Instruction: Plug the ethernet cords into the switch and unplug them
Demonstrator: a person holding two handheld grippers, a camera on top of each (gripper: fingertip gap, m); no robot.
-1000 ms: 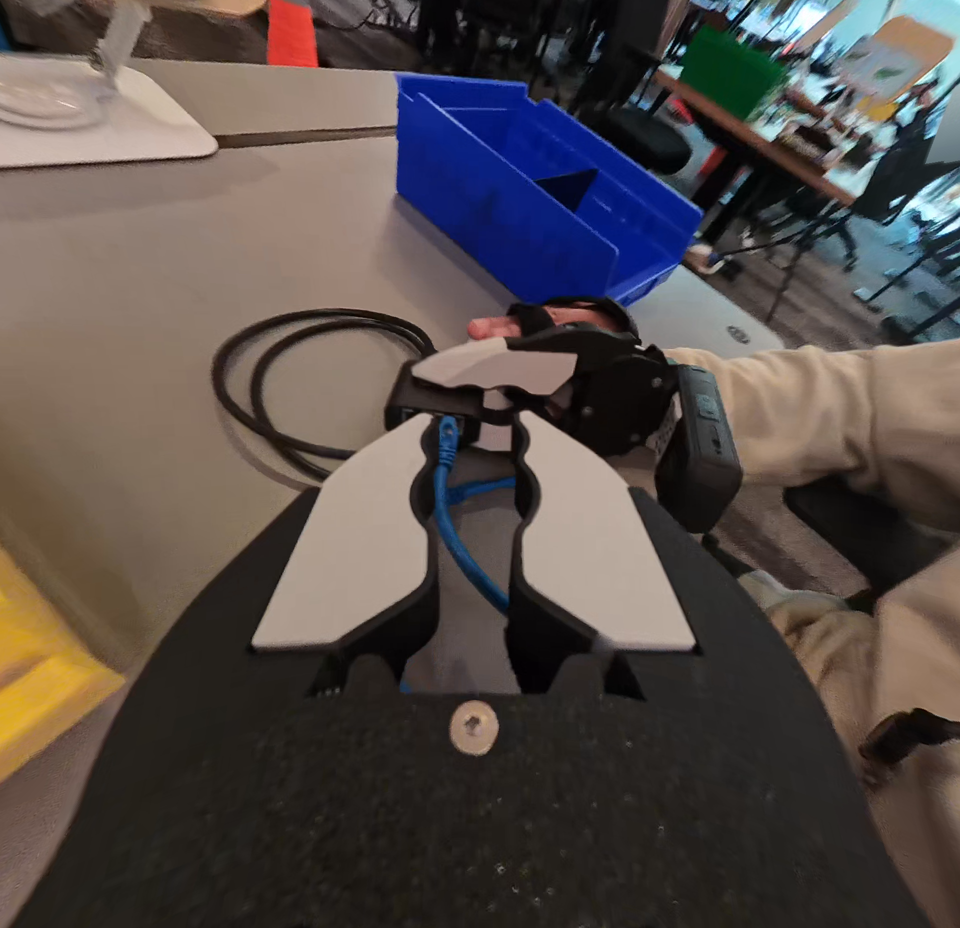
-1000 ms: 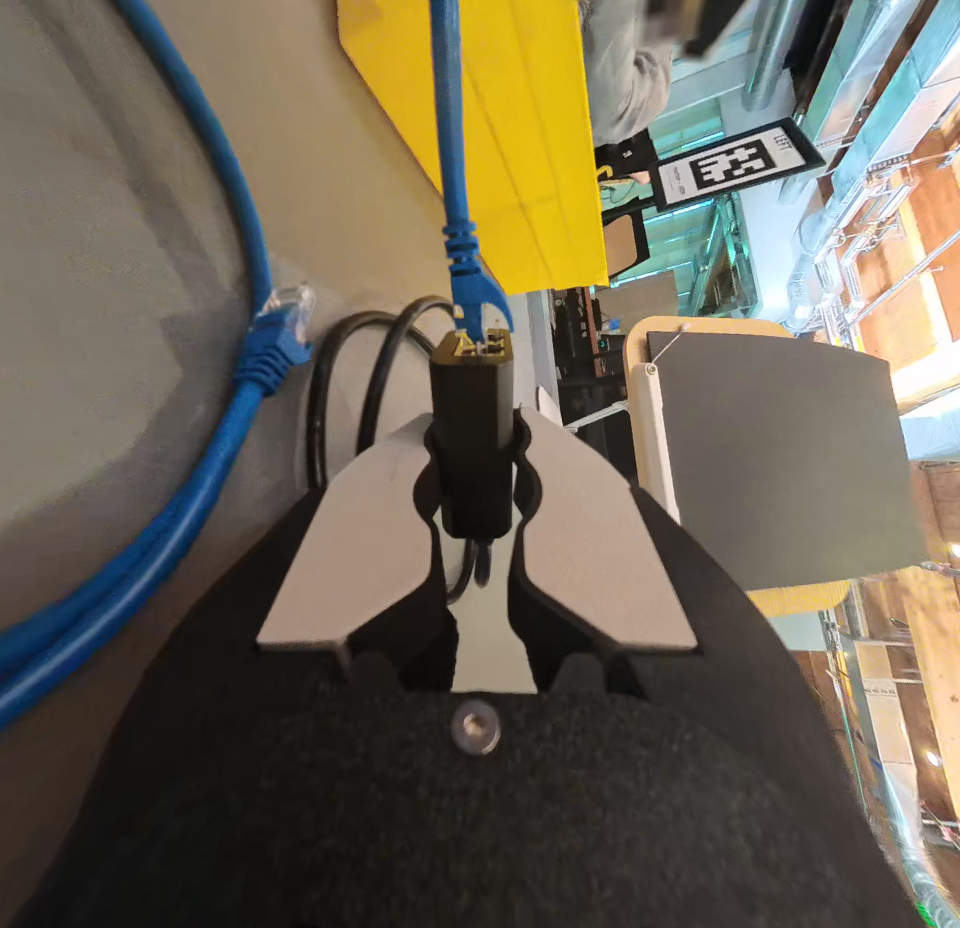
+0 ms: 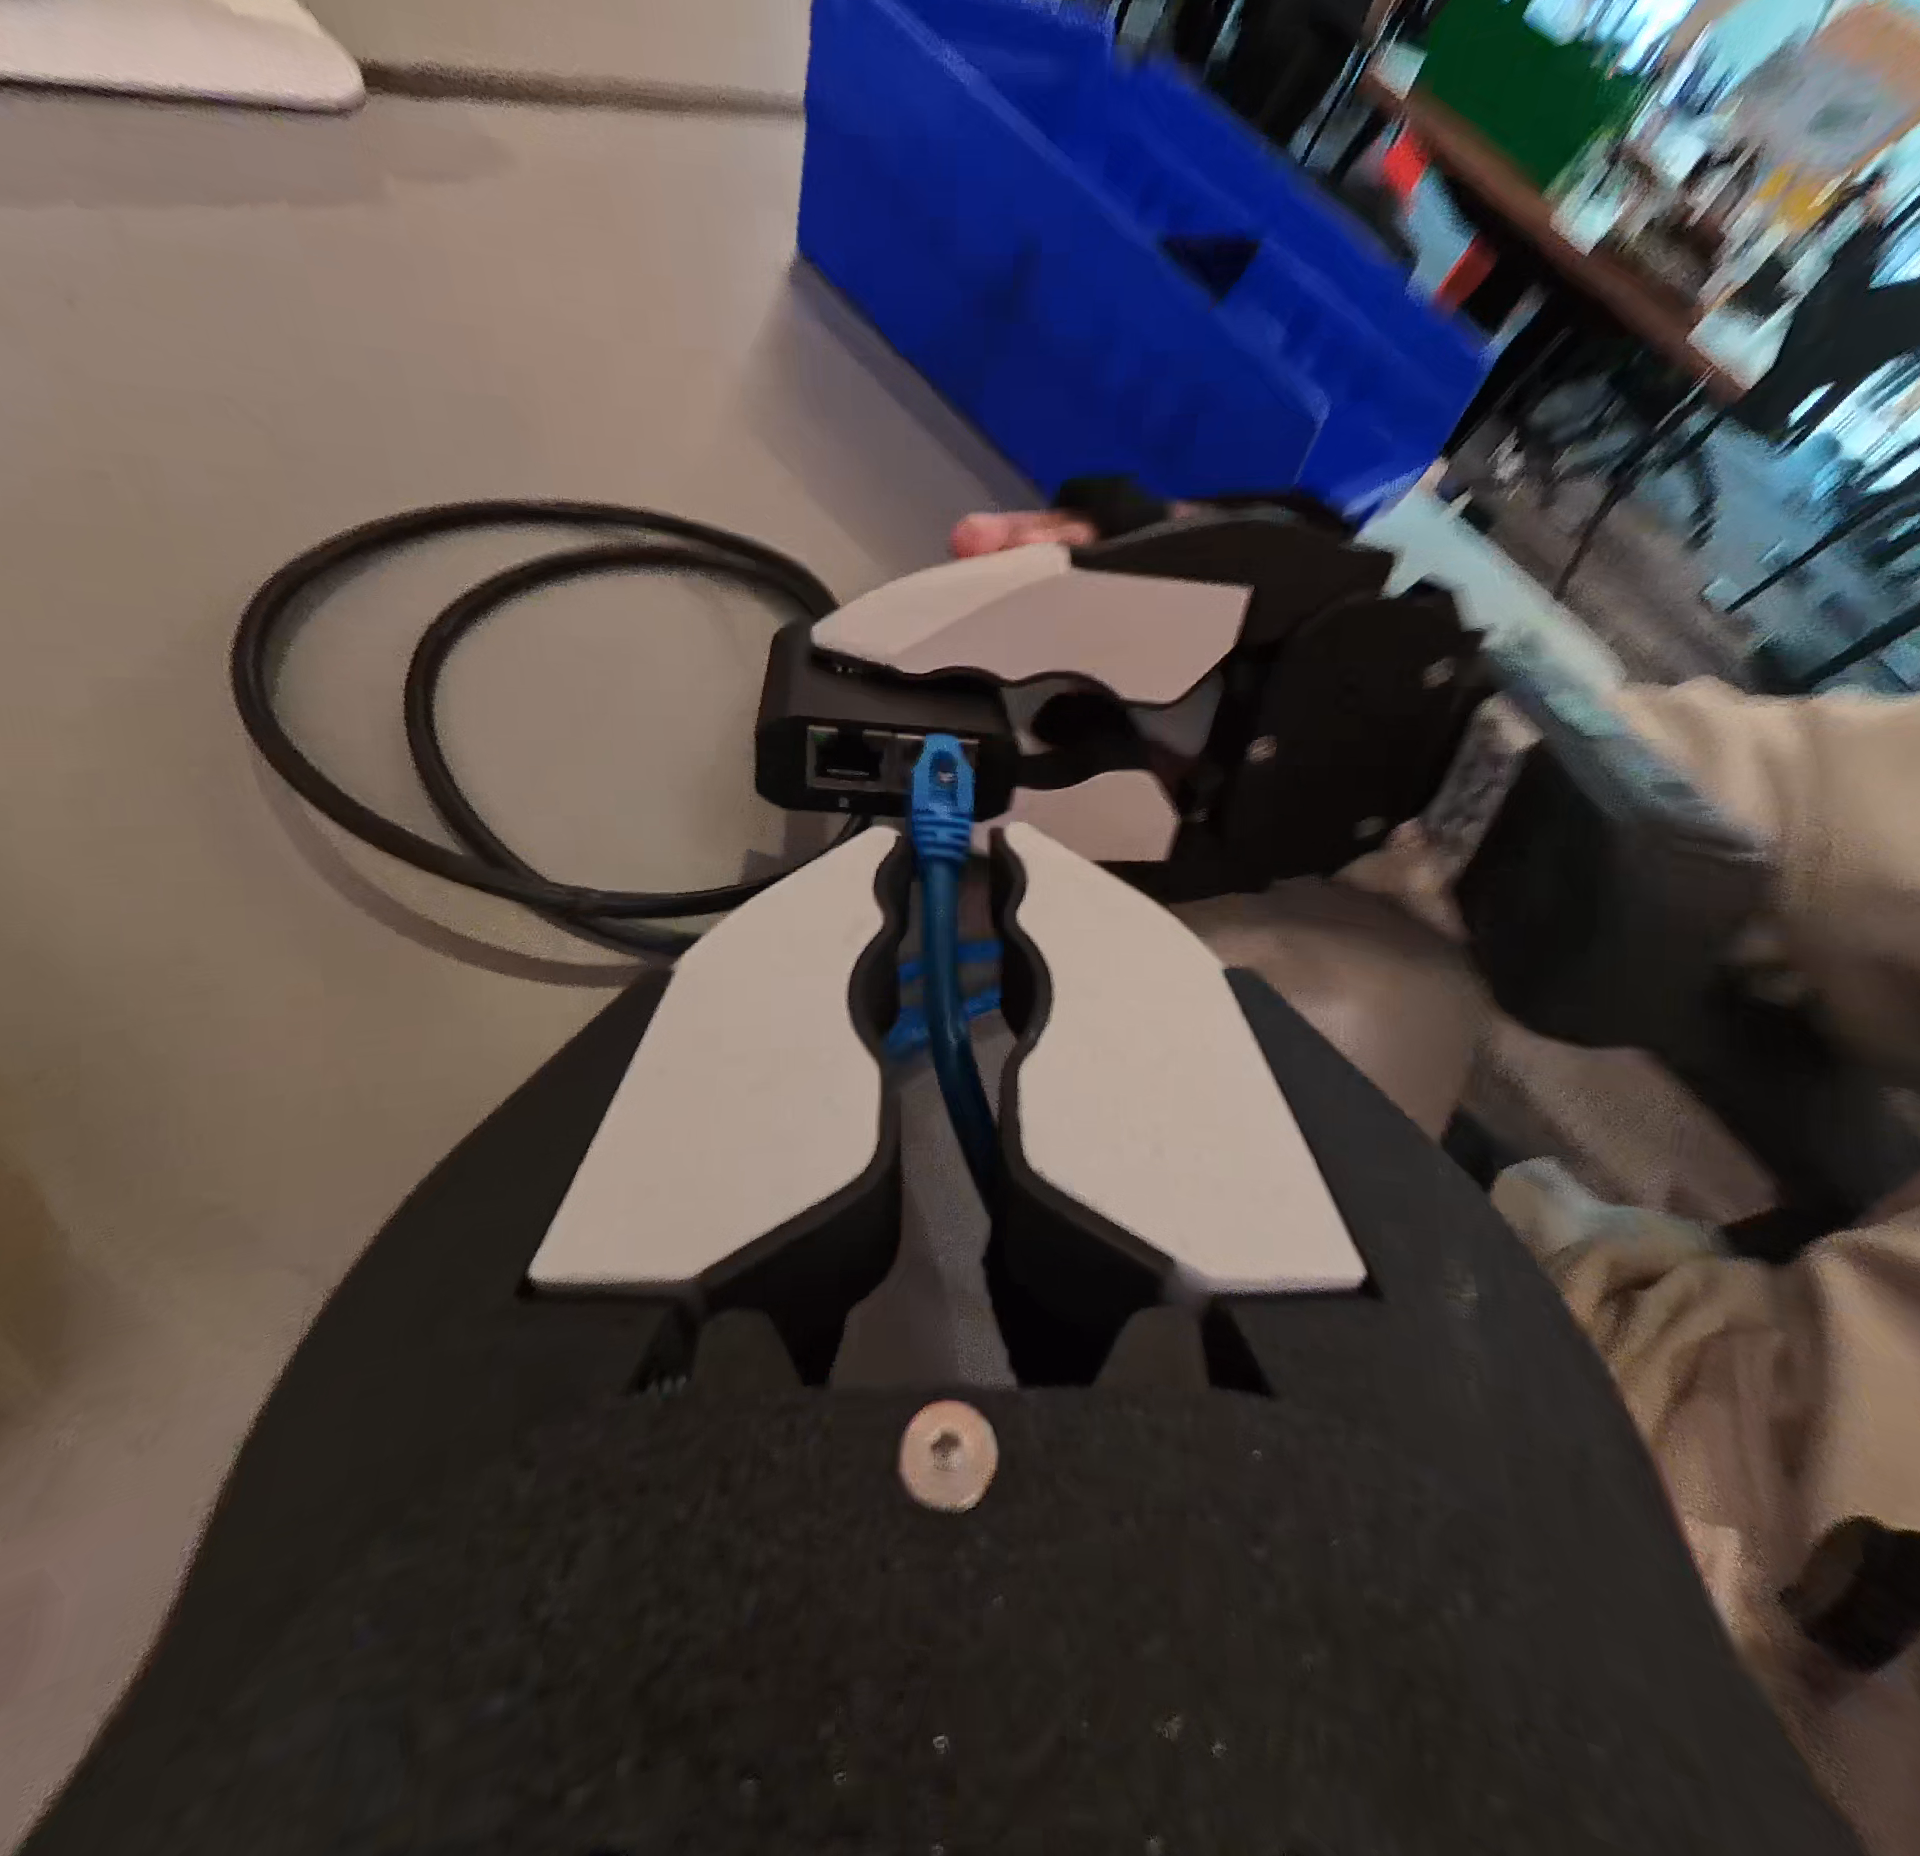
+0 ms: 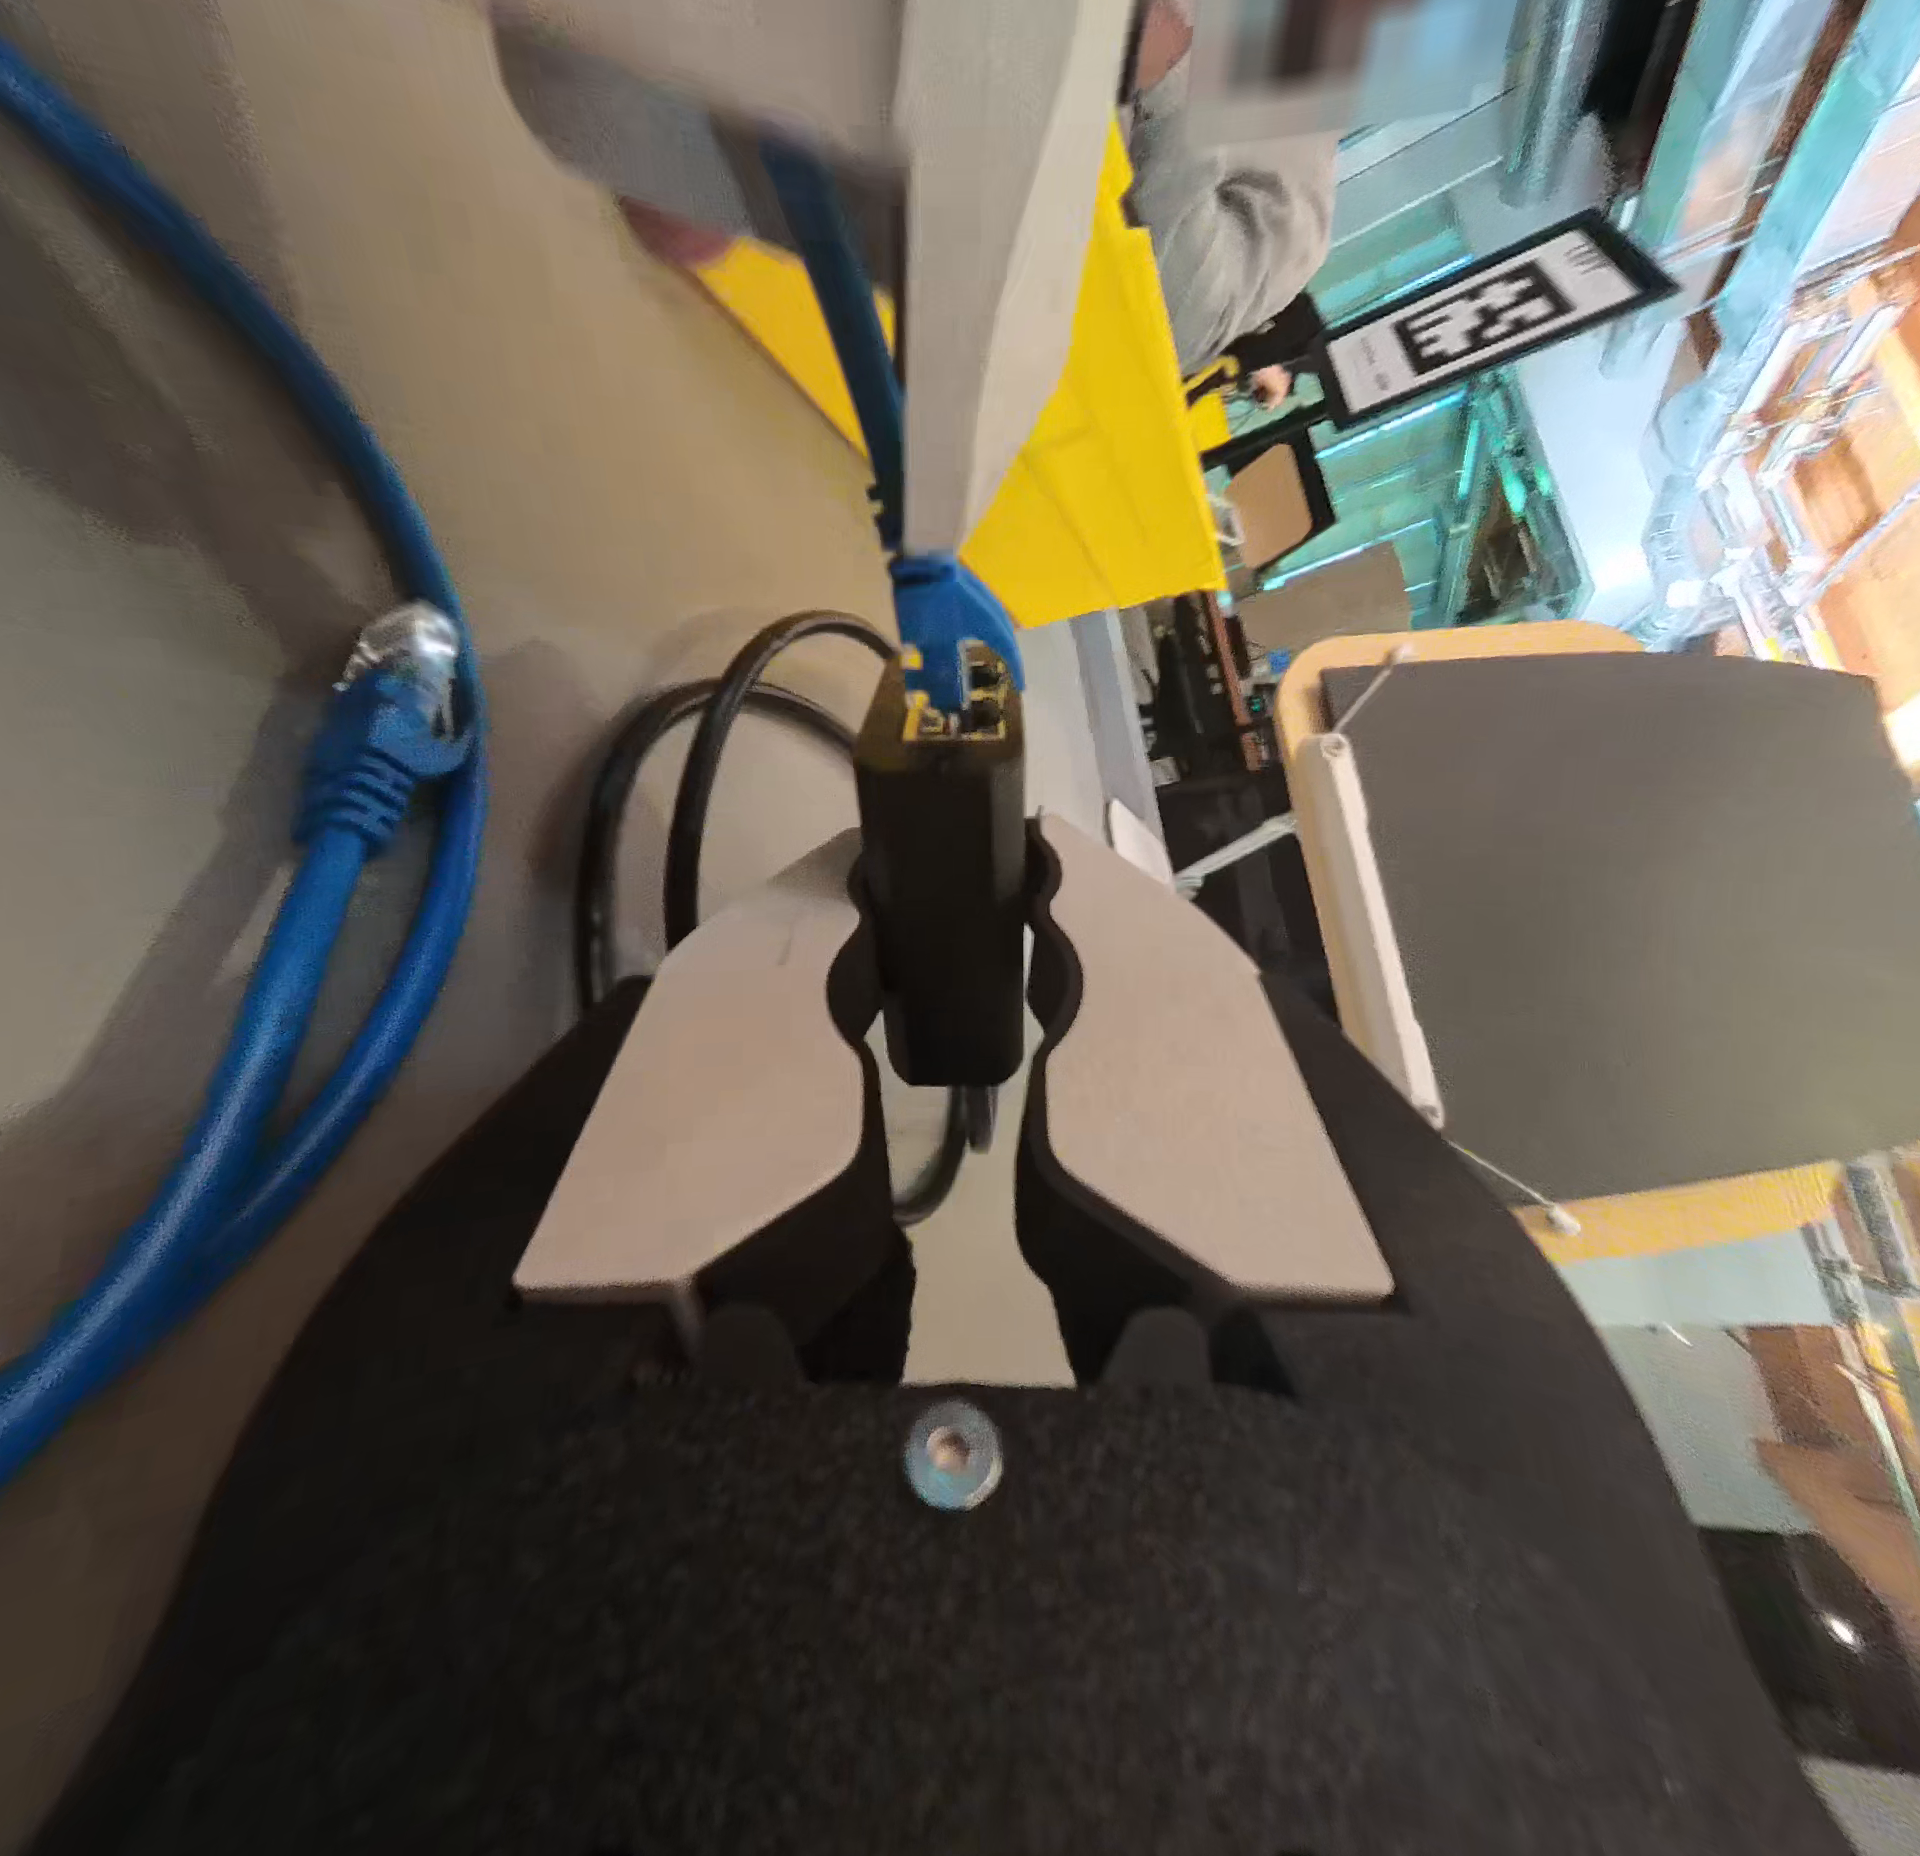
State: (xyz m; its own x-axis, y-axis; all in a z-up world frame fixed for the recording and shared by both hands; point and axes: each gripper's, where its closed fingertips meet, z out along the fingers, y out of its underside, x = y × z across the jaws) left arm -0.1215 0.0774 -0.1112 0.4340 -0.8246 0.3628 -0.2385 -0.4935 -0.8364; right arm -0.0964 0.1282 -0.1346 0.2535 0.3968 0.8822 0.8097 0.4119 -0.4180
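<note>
- The black switch (image 4: 940, 902) is clamped between the closed fingers of the right gripper (image 4: 948, 850).
- The blue ethernet cord (image 3: 940, 933), seated in a switch port, runs untouched between the parted fingers of the left gripper (image 3: 943, 845).

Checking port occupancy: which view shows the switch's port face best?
Left wrist view: the switch faces the camera, blue plug seated beside an empty port. Right wrist view shows the switch end-on in the right tool, ports foreshortened.
</note>
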